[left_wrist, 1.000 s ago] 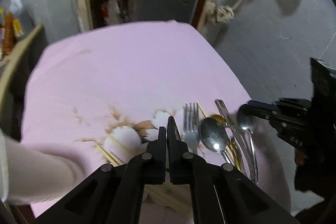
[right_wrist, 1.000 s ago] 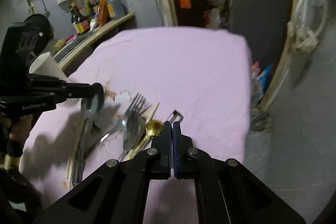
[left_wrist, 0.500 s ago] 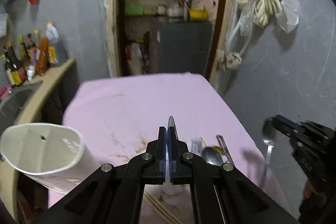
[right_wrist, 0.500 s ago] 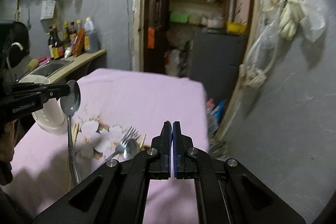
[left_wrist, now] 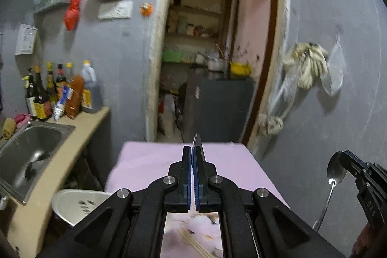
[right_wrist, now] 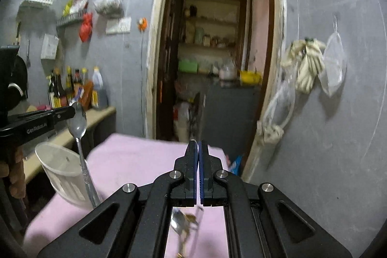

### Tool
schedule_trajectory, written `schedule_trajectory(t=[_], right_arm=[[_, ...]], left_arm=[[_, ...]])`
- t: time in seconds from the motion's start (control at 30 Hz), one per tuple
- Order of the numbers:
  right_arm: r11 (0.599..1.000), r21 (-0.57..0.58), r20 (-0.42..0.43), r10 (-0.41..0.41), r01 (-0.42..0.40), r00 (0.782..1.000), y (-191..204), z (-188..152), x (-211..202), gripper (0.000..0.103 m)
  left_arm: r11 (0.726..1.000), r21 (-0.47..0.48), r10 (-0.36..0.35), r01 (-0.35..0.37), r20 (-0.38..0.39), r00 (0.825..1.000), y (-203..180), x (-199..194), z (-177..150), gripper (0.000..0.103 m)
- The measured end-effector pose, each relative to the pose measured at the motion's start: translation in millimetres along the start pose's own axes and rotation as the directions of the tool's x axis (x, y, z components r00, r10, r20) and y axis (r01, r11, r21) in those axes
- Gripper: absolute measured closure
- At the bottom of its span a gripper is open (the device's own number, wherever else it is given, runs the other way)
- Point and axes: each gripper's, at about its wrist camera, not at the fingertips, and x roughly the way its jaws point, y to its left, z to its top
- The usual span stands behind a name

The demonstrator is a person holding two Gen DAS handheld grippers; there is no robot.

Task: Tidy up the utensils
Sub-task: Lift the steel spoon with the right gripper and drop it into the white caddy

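My left gripper (left_wrist: 193, 151) is shut on a steel spoon (left_wrist: 198, 146), gripped by the bowel's edge; in the right wrist view that spoon (right_wrist: 78, 127) hangs handle-down from the left gripper (right_wrist: 70, 111), above the white perforated utensil holder (right_wrist: 63, 173). My right gripper (right_wrist: 198, 145) is also shut on a steel spoon; in the left wrist view this spoon (left_wrist: 335, 173) hangs from it (left_wrist: 343, 157) at the right. Several utensils (right_wrist: 183, 224) lie on the pink table (right_wrist: 135, 154) under my right gripper. Chopsticks (left_wrist: 193, 243) lie under my left one.
The holder also shows low left in the left wrist view (left_wrist: 79, 204). A steel sink (left_wrist: 29, 151) and a counter with sauce bottles (left_wrist: 60, 93) stand left of the table. A doorway with a grey cabinet (left_wrist: 217, 108) is behind; a grey wall is on the right.
Both grippers have lifted away from the table and tilted up, each carrying a spoon. The left spoon now hangs over the white holder.
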Motion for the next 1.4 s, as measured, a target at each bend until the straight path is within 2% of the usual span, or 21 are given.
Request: schedule_trajectory(t=[0.2,0.37,0.43,0.57,0.67,0.8,0.9,0.97,1.23,1.4], right_arm=[[0.999,-0.002,0.102,0.044,-0.044,0.994,61.6,31.6,3.0,0.101],[0.996,-0.005,0.141,0.091,-0.091,0.986,114.7,45.1,22.5,0.101],[0.995,-0.011,0.158,0.095,-0.094,0.983,133.8,48.4,31.7,0.101],[0.995,-0.04,0.166,0.099,-0.094,0.981,166.7,45.6,53.3,0.101],[0.991,-0.086,0.14,0.113,-0.102,0.984,192.8,36.7,72.7,0.101],[0.984,-0.131,0.094,0.133,-0.12,0.987,216.8,20.7,91.5,0.101],[0.978,-0.151,0.052,0.151,-0.141,0.987,229.1,3.1,102.5,0.101],[0.977,-0.156,0.036,0.153,-0.145,0.988,230.5,-5.9,106.0,0.101],[0.971,-0.177,0.003,0.167,-0.164,0.986,231.3,-20.6,111.4,0.101],[0.966,-0.146,-0.042,0.208,-0.212,0.977,226.2,-23.8,112.5,0.101]], left_arm=[[0.995,-0.031,0.093,-0.091,0.081,0.992,63.8,-28.7,24.8,0.101],[0.979,-0.061,0.202,-0.196,0.128,0.971,118.7,-42.7,37.6,0.101],[0.968,-0.062,0.251,-0.244,0.145,0.957,140.8,-45.0,39.7,0.101],[0.952,-0.07,0.306,-0.299,0.148,0.94,166.9,-37.2,35.8,0.101],[0.941,-0.055,0.338,-0.334,0.145,0.93,176.9,-26.3,28.9,0.101],[0.936,-0.026,0.352,-0.352,0.137,0.926,183.5,-10.9,13.6,0.101],[0.94,-0.009,0.34,-0.342,0.124,0.932,180.6,-2.0,-0.6,0.101],[0.945,-0.008,0.327,-0.328,0.121,0.937,178.0,1.3,-10.3,0.101],[0.933,0.066,0.344,-0.354,0.129,0.93,160.9,13.4,-37.0,0.101],[0.949,0.061,0.303,-0.308,0.085,0.949,160.8,15.3,-40.1,0.101]])
